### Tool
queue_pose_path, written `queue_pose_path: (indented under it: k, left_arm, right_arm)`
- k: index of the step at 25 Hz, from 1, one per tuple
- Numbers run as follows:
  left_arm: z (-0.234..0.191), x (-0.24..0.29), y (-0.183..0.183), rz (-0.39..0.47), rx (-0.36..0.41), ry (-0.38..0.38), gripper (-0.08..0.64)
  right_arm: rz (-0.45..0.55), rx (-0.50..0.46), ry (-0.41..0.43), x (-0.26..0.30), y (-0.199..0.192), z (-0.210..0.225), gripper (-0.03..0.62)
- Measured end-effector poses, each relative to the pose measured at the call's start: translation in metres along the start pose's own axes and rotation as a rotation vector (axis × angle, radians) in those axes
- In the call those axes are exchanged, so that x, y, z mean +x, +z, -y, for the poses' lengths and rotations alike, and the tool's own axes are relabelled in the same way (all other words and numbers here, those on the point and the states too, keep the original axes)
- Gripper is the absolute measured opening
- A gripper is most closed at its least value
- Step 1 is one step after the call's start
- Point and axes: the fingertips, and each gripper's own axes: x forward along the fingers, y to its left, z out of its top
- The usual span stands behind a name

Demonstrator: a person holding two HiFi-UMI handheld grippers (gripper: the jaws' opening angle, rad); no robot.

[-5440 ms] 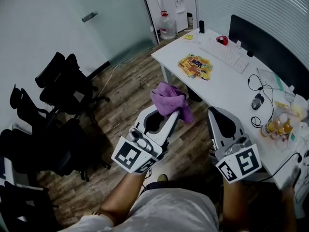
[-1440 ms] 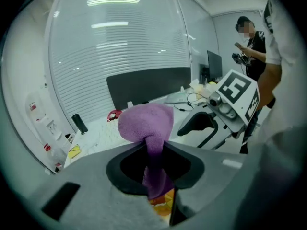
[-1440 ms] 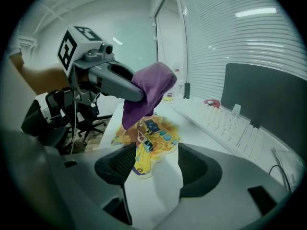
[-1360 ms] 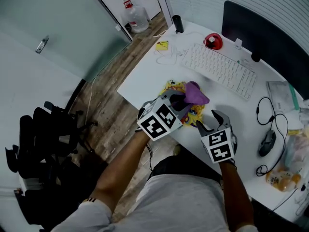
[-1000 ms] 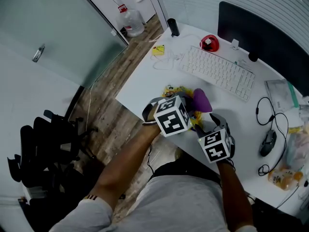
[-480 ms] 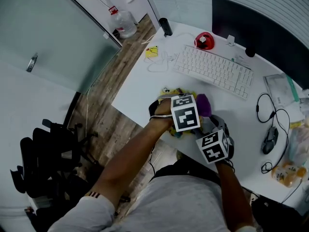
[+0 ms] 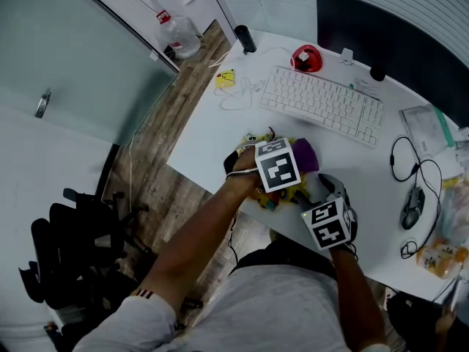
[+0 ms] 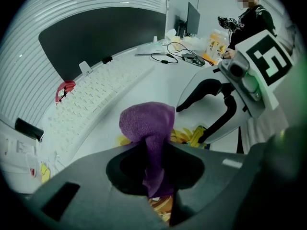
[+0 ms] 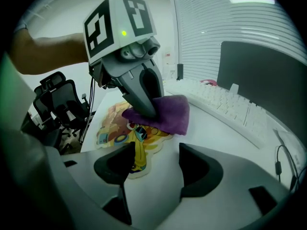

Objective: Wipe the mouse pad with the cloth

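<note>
Looks barely begun, with purple terry cloth (image 9: 168,113) clamped in left gripper (image 8: 156,147) atop colourful cartoon mouse pad (image 9: 117,126) mid-frame, right gripper (image 9: 156,152) spread empty.

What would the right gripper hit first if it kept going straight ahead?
Most likely the purple cloth, pinched by the left gripper just ahead over the mouse pad. If the open right gripper runs low, the pad's edge comes first.

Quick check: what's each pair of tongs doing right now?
Left tongs: closed on the purple cloth.
Right tongs: open, holding nothing.
</note>
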Motion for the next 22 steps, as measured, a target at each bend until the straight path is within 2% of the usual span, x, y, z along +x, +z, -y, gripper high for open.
queue_pose_path:
  k: [15, 20, 22]
  left_arm:
    - [-0.045, -0.024, -0.08, 0.008, -0.168, 0.074, 0.083]
    - [-0.07, -0.041, -0.107, 0.025, -0.21, 0.148, 0.084]
    - [-0.073, -0.047, -0.116, 0.024, -0.233, 0.154, 0.083]
  right_arm:
    - [-0.008, 0.033, -0.005, -0.001, -0.003, 0.001, 0.25]
    - [-0.008, 0.031, -0.01, -0.001, -0.003, 0.0, 0.25]
    - [-0.008, 0.032, -0.011, -0.001, -0.003, 0.0, 0.25]
